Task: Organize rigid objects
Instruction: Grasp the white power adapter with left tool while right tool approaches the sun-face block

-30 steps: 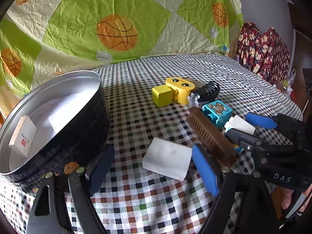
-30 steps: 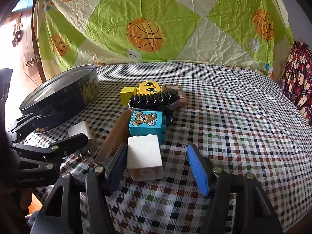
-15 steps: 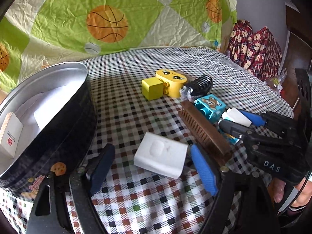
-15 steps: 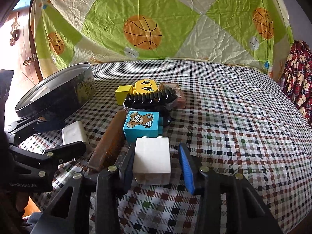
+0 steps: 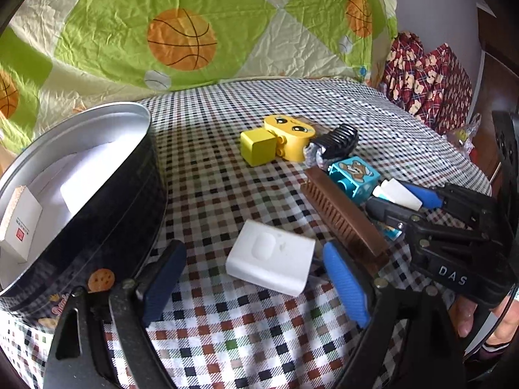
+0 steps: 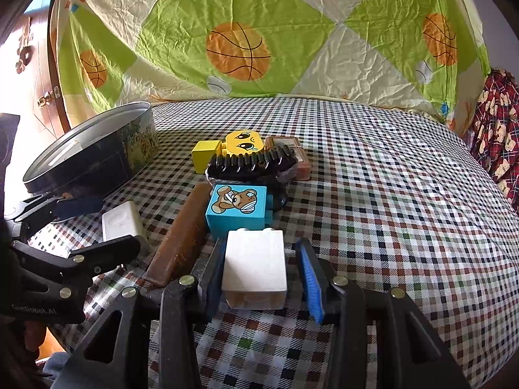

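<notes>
My right gripper (image 6: 261,249) is shut on a white toy block (image 6: 254,265) that rests on the checked cloth; the same block (image 5: 395,194) shows pinched between its pads in the left wrist view. My left gripper (image 5: 254,253) is open and its jaws are opening, standing either side of a white rounded case (image 5: 271,262) without pressing on it. A round metal tin (image 5: 97,194) stands at the left with a small white box (image 5: 19,223) inside. A brown brush (image 5: 343,217) lies between the two grippers.
Beyond the white block sit a blue bear block (image 6: 236,207), a black comb (image 6: 253,162), a yellow face block (image 6: 243,142), a yellow cube (image 6: 206,155) and a brown box (image 6: 288,152). A basketball-print sheet hangs behind. The cloth slopes off at the right.
The right jaws have closed in on the white block. The left gripper has stayed over the white case, its view tipped slightly.
</notes>
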The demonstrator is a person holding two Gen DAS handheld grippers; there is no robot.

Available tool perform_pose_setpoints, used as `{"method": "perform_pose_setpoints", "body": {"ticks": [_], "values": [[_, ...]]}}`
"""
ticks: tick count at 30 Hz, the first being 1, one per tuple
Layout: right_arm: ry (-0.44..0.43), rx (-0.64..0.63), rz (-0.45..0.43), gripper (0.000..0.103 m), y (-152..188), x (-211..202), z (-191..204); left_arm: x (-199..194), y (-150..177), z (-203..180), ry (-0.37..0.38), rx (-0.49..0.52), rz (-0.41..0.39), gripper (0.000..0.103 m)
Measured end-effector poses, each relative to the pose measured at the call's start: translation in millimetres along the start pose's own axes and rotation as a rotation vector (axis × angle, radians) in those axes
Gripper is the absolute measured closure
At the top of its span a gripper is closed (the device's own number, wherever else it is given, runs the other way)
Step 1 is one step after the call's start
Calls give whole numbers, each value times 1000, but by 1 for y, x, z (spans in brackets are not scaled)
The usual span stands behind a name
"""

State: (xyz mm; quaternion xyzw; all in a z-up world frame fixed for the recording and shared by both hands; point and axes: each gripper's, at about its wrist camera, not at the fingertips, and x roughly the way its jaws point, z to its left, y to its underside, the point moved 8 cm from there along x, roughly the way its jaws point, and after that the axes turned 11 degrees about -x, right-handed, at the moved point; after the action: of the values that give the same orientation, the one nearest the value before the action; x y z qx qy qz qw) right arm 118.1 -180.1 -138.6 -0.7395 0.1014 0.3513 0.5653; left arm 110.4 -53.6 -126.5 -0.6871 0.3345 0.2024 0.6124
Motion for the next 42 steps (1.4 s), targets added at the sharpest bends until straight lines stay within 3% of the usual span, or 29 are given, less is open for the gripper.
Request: {"method": "perform_pose_setpoints", "body": {"ticks": [6,15,18,21,25,42], "values": [[1,10,-9,58,-1,-1,-1,-7,-1,-6,11,46,-43,9],[14,4,-12,58,-1,-2,-1,1,1,-8,-45,67,-3,10],[17,3,-12,58,0,-2,-1,4,3,-10,-49,81,12,17],[16,6,-13,58,0,-2,-1,7,4,-8,-22,67,30,37],[18,5,-14,58,0,-2,-1,5,4,-6,10,35,26,37],[42,7,-69,59,-3,-10,-1,-12,-4,0,8,-3,-103,37]]}}
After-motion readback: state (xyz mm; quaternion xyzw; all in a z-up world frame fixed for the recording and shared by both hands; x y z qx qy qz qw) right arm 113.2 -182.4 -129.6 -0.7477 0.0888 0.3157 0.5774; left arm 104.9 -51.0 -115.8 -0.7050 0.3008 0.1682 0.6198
